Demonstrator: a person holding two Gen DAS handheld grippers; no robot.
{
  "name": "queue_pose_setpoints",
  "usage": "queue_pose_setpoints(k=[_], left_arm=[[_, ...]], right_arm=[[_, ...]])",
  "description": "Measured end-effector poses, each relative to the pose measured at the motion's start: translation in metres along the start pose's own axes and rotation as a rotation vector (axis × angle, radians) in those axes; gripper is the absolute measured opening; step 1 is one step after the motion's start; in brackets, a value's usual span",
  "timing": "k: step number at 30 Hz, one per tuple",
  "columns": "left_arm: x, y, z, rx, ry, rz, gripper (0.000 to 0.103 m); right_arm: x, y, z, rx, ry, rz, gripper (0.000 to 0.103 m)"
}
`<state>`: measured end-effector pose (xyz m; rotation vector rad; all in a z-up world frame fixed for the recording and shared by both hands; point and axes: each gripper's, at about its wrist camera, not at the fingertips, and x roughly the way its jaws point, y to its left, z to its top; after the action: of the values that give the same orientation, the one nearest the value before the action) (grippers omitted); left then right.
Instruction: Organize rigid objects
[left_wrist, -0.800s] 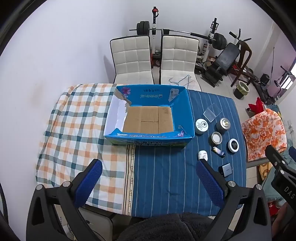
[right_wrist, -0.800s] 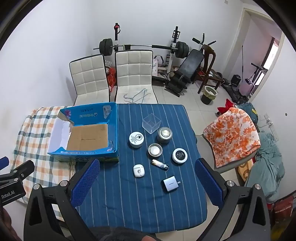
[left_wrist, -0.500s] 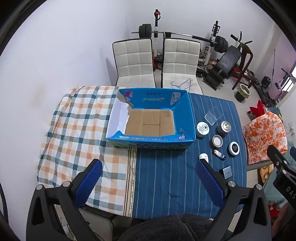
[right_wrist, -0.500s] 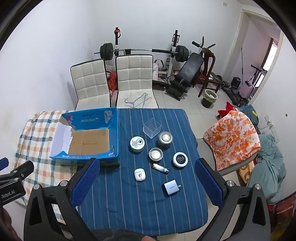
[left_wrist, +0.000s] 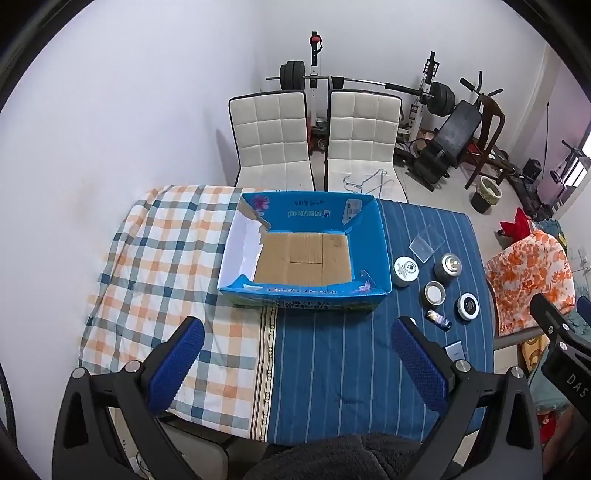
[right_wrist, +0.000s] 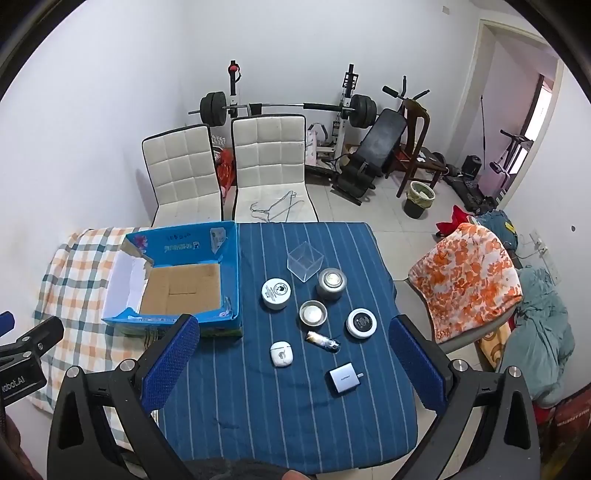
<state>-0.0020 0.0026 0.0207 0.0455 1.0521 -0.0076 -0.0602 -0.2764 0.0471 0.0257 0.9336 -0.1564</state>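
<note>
An open blue cardboard box (left_wrist: 380, 254) (right_wrist: 231, 266) sits mid-table with nothing inside. To its right on the blue striped cloth lie a clear plastic cube (right_wrist: 305, 260), a white round jar (right_wrist: 275, 293), a metal tin (right_wrist: 331, 283), a metal lid (right_wrist: 313, 313), a white-rimmed black disc (right_wrist: 361, 323), a small tube (right_wrist: 323, 341), a white earbud case (right_wrist: 281, 353) and a grey charger (right_wrist: 343, 378). My left gripper (left_wrist: 295, 365) is open and empty, high above the table's near edge. My right gripper (right_wrist: 293, 365) is open and empty, high above the small objects.
Two white padded chairs (right_wrist: 269, 162) stand behind the table, wire hangers on one. Weight bench and barbell (right_wrist: 373, 147) stand at the back. An orange floral cloth (right_wrist: 469, 273) covers a seat at the right. The table's left half has a checked cloth (left_wrist: 166, 266).
Both grippers have tilted or drawn back a little, so the table sits lower in both views. Nothing on the table has moved. Both stay open.
</note>
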Motion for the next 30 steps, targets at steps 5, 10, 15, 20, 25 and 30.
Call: queue_pose_setpoints(k=[5,10,15,20,25,30], left_arm=[[-0.0001,0.0016,0.0027,-0.001,-0.003,-0.001,0.103],[-0.0008,0.0024,0.0035,-0.002,-0.007,-0.001,0.103],[-0.001,0.0029,0.0075,0.001,-0.006,0.001,0.103],[-0.0018,0.0021,0.0056,-0.001,-0.009,-0.002,0.103],[-0.0024,0.0013,0.0058,-0.002,-0.014,-0.004,0.103],[-0.0034,-0.0001,0.0077,-0.003,-0.021,-0.006,0.103]], right_arm=[[-0.0005,-0.0001,-0.0001,0.001,-0.003,0.0,0.103],[-0.0002,0.0007,0.0008,0.002,-0.001,0.0,0.103],[-0.0005,0.0014,0.0005,0.0,0.0,-0.002,0.103],[-0.0044,0.004,0.0022,-0.005,-0.013,-0.003,0.103],[-0.0084,0.0044,0.0045,0.001,-0.026,-0.004,0.103],[-0.0081,0.0039,0.0048,0.001,-0.024,-0.004,0.103]])
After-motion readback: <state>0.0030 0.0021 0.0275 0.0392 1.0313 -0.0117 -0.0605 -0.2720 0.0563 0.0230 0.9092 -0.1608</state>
